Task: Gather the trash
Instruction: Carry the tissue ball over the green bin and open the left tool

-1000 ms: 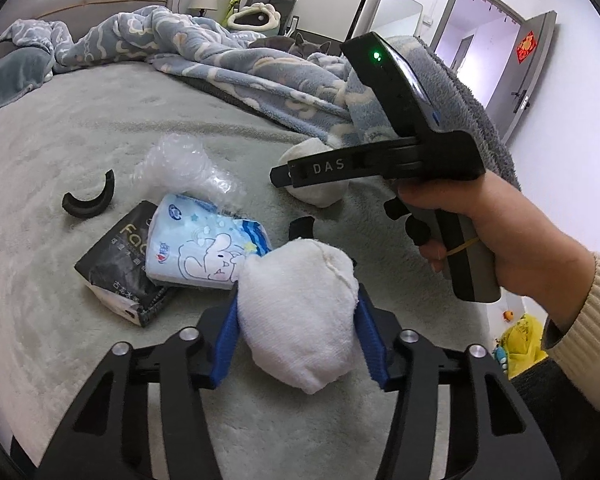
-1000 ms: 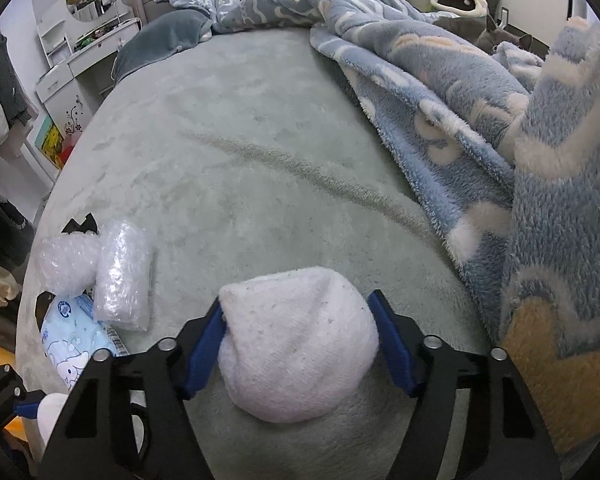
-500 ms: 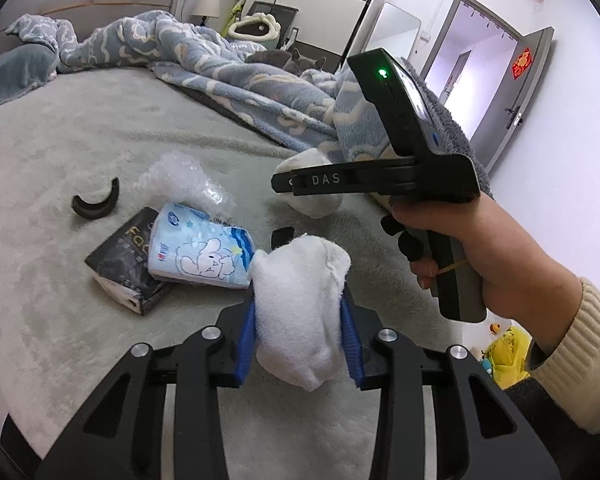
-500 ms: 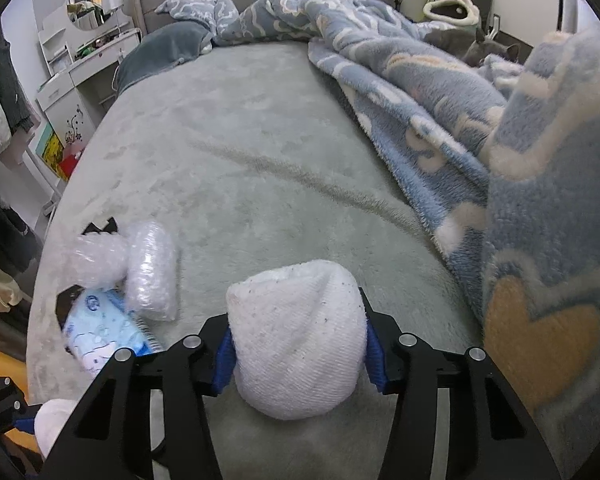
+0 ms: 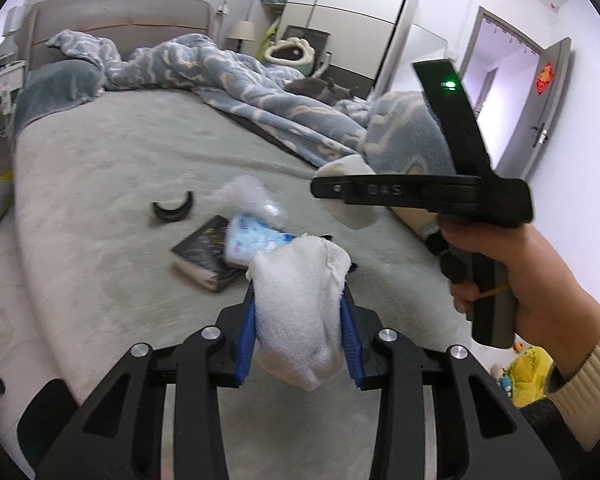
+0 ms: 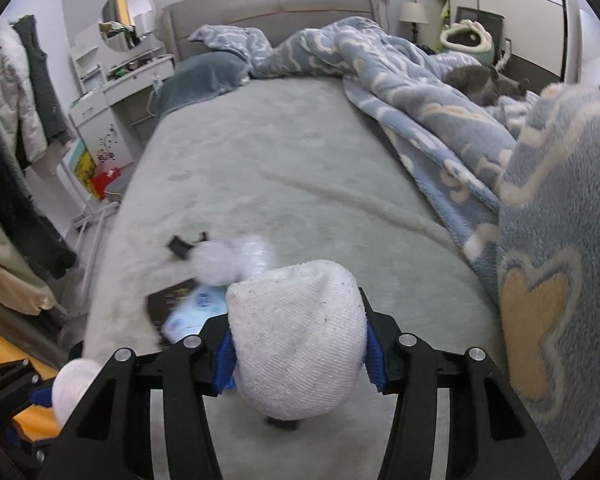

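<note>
Both grippers' fingers (image 5: 245, 336) clamp white sock balls (image 5: 300, 312) near the bed's (image 6: 280, 160) corner, bare sheet beyond.

"das" on side of right gripper (image 5: 342, 200); print on black packet (image 5: 204, 252) blurred, unreadable.

Fuzzy matt bedspread (image 6: 300, 168), fleecy blanket (image 6: 440, 104), 2 white wads (image 5: 300, 312) (image 6: 300, 344) — nubbly terry cloth
</note>
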The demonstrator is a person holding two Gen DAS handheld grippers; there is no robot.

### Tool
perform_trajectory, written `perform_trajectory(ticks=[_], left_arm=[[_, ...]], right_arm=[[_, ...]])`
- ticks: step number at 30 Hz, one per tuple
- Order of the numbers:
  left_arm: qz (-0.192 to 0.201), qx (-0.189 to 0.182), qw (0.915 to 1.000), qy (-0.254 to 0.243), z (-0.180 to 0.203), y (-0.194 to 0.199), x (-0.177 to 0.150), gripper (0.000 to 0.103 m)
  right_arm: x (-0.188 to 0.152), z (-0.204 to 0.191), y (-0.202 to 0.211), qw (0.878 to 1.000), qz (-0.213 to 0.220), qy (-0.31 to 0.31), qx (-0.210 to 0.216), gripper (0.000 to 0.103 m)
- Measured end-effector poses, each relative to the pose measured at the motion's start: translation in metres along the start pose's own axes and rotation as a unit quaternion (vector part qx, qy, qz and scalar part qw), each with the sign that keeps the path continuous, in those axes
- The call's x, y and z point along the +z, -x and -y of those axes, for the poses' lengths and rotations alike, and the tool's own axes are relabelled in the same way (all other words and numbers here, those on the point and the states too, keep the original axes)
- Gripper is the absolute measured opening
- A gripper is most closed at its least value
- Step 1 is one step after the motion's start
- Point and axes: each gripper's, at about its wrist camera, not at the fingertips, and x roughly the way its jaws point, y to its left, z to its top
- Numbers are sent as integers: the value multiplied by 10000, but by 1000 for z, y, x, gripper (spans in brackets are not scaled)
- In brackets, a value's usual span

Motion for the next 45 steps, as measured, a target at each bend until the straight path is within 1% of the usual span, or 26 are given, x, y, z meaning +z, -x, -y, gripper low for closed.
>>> perform_trajectory(ticks=[7,11,15,21,25,29,33,37,41,45], left_arm=[[251,233,9992,196,-15,36,-8,40],[308,436,9981,314,-24,51,-11,40],[327,697,9965,328,-30,66,-16,40],[436,1089,9918,517,-47,90,-22,40],[510,1356,9870,690,-64,105,-27,40],[487,1627,9813,906,-84,117,-36,40],[467,1799,9756,1170,-104,128,-44,41],[403,2003,9701,1311,-119,137,-53,41],[245,2032,9658,1593,-140,140,-64,42],[96,2136,9633,1626,-158,142,-79,42]], right_arm=[[-11,-32,7,9995,74,159,259,53],[-17,-49,15,9986,199,261,406,53],[-20,-61,19,9979,263,263,538,53],[-29,-90,24,9955,349,438,767,53],[-36,-106,22,9941,311,556,875,53],[-41,-120,18,9931,258,628,955,53],[-41,-135,21,9917,298,659,1066,53],[-43,-157,16,9891,251,781,1226,53],[-46,-177,13,9866,196,878,1360,53],[-50,-198,10,9831,156,1059,1487,53]])
